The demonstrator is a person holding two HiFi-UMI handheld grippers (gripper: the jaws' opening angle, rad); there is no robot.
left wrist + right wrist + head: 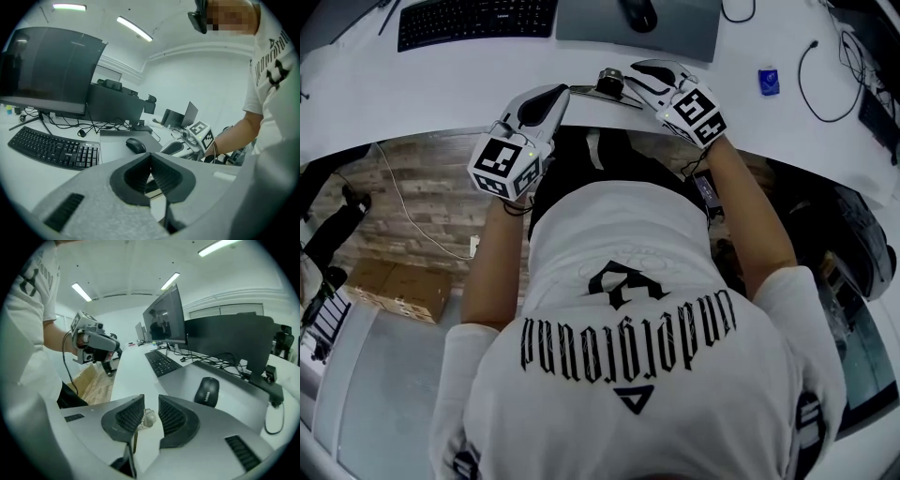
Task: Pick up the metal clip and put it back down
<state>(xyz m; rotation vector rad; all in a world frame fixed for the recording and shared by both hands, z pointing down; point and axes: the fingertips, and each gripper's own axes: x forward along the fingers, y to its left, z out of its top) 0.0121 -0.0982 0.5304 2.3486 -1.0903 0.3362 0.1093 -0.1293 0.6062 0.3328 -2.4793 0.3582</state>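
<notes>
The metal clip (609, 82) is small and silvery and sits near the front edge of the white desk (412, 94). My right gripper (628, 78) reaches it from the right. In the right gripper view its jaws stand a narrow gap apart, with the clip (148, 418) filling that gap between the ribbed pads (174, 417). I cannot tell whether the clip is off the desk. My left gripper (565, 91) hovers at the desk edge just left of the clip. Its pads (161, 176) meet at the tips, with nothing between them.
A black keyboard (478, 19) lies at the back left, with a black mouse (639, 13) on a grey mat (684, 36) behind the clip. A small blue item (768, 81) and loose cables (825, 89) lie to the right. Monitors (47, 75) stand beyond.
</notes>
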